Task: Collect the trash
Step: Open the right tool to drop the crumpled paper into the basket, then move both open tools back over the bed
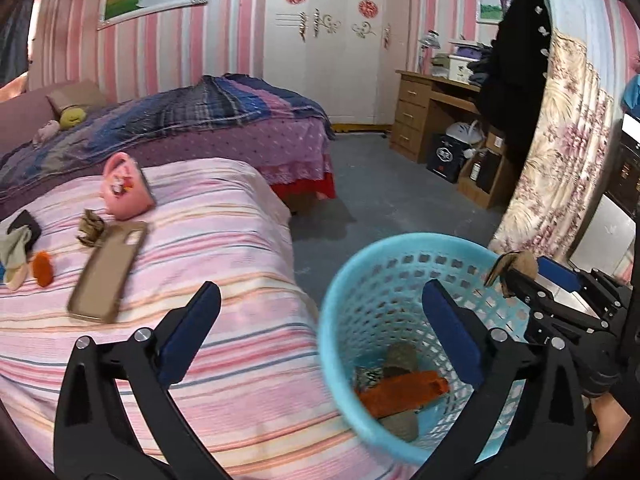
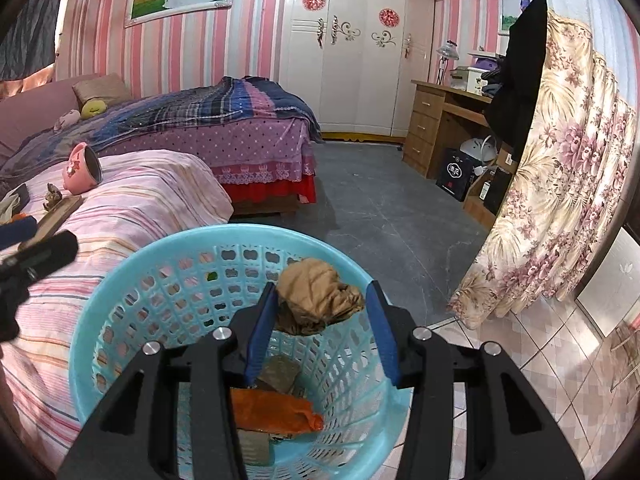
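Note:
A light blue plastic basket (image 1: 332,300) (image 2: 120,272) stands on the floor beside the pink striped bed (image 1: 224,240). Inside it lie an orange wrapper (image 1: 400,394) (image 2: 276,412) and some grey-brown scraps. My right gripper (image 2: 323,287) hangs over the basket, shut on a crumpled brown wad (image 2: 316,296) (image 1: 508,268). My left gripper (image 1: 320,292) is wide open across the basket's near rim and the bed edge, holding nothing. On the bed lie a small brown crumpled scrap (image 1: 90,228), an orange scrap (image 1: 43,268) and a pale sock-like cloth (image 1: 16,256).
A pink mug (image 1: 124,192) lies on its side next to a brown phone case (image 1: 108,268) on the striped bed. Behind stand a purple bed (image 1: 224,120), a white wardrobe (image 1: 328,60) and a wooden desk (image 1: 424,112). A floral curtain (image 1: 560,168) hangs at the right, above grey floor (image 1: 392,184).

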Motion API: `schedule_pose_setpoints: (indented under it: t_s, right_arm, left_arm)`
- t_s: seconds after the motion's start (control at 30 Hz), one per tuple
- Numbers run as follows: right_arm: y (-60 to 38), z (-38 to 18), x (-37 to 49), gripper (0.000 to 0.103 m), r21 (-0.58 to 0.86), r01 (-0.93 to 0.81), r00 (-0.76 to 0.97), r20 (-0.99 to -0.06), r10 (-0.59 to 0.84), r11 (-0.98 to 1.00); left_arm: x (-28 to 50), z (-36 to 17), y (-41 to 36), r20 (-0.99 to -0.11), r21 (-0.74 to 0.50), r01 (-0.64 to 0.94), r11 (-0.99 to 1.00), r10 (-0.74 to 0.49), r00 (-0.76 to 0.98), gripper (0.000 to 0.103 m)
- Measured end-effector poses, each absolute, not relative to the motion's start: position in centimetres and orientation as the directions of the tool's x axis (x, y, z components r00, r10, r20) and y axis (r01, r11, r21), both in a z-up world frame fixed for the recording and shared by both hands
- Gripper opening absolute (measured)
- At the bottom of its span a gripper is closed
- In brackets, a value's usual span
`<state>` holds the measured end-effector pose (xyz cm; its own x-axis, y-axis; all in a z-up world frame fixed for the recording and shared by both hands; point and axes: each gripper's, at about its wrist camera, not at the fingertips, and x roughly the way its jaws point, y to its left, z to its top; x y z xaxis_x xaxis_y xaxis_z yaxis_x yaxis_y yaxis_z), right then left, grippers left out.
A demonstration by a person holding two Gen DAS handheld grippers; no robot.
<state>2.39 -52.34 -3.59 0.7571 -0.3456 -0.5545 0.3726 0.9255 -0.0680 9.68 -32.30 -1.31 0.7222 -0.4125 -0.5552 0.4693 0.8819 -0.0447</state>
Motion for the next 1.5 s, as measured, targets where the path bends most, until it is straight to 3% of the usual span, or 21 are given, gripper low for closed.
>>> schedule_pose_setpoints:
  t_s: [0.17, 0.2, 0.27, 0.37, 0.57, 0.77, 1.5]
  right_arm:
    - [-51.5, -3.6, 2.6, 0.047, -0.06, 0.356, 0.768, -0.55, -0.329, 0.932]
    - [-51.4, -3.6, 2.6, 0.05, -0.056, 0.355, 0.769, -0.549, -0.326, 0.933]
    - [-51.0, -3.4, 2.7, 0.067, -0.042, 0.359, 0.778, -0.538, -0.324, 0.932]
    - [-50.4, -3.2, 2.9, 0.08, -0.033, 0.361, 0.785, -0.528, -0.323, 0.932]
    - [-48.5, -3.0, 4.3, 0.091, -0.051, 0.36, 0.779, -0.534, -0.33, 0.932]
    - [-46.2, -2.5, 5.6, 0.096, -0.078, 0.342, 0.784, -0.526, -0.33, 0.937]
    - [-37.3, -1.9, 11.3, 0.098, -0.049, 0.247, 0.813, -0.533, -0.234, 0.968]
  left_arm:
    - [9.7, -0.3, -30.3, -0.53, -0.015, 0.43, 0.903, -0.372, 0.762, 0.097]
    - [9.6, -0.1, -29.9, -0.525, -0.011, 0.424, 0.906, -0.366, 0.768, 0.097]
    - [9.6, 0.2, -28.8, -0.518, -0.009, 0.408, 0.913, -0.354, 0.779, 0.097]
    - [9.6, 0.5, -27.4, -0.512, -0.01, 0.385, 0.923, -0.336, 0.791, 0.097]
    - [10.0, 0.6, -23.6, -0.504, -0.015, 0.337, 0.941, -0.298, 0.81, 0.097]
    - [11.0, 0.4, -20.0, -0.512, -0.019, 0.292, 0.956, -0.26, 0.818, 0.098]
    - [15.5, 2.2, -7.0, -0.47, -0.011, 0.104, 0.995, -0.097, 0.877, 0.098]
